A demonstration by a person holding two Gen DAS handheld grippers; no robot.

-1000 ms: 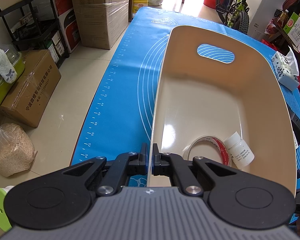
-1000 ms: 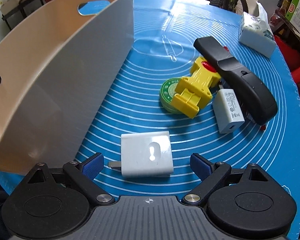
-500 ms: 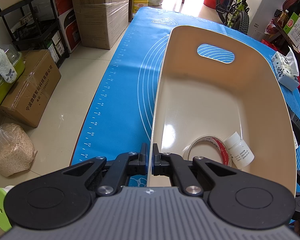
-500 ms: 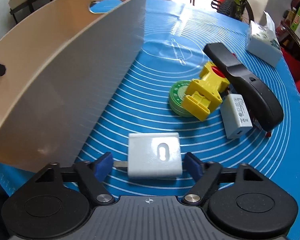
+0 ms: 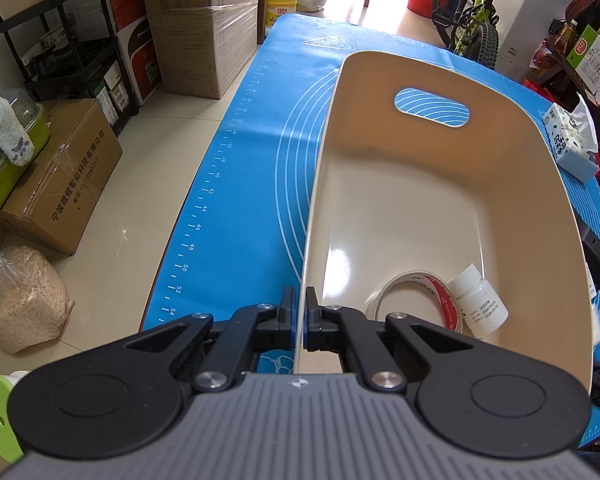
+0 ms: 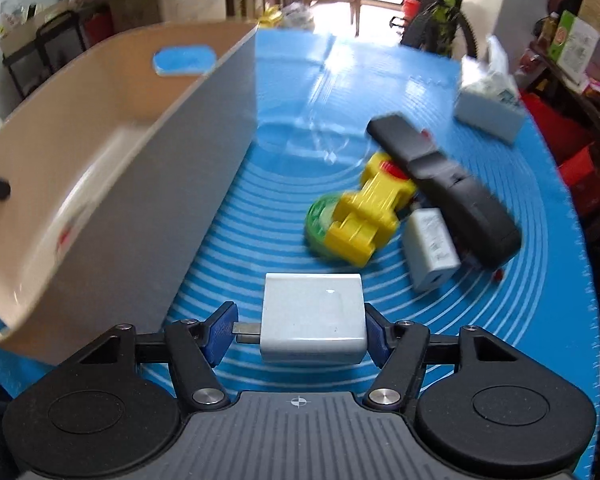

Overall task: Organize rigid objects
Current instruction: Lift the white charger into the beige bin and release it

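Observation:
My left gripper [image 5: 300, 312] is shut on the near side wall of the beige bin [image 5: 320, 160]. In the bin lie a tape roll [image 5: 416, 284] and a white bottle [image 5: 478, 304]. In the right wrist view my right gripper [image 6: 300, 330] is closing on a white charger [image 6: 314, 316]. One pad meets its plug prongs and the other its body, and the charger is raised slightly off the blue mat [image 6: 300, 140]. The bin [image 6: 160, 208] stands just left of it.
Beyond the charger lie a yellow toy [image 6: 364, 216] on a green tin [image 6: 318, 220], a small white adapter [image 6: 430, 252] and a long black object [image 6: 448, 184]. A tissue pack [image 6: 488, 100] sits at the far right. Boxes and a bicycle stand off the table.
The right jaws have closed in from wide apart onto the white charger and risen a little with it. The left gripper and the bin have not moved.

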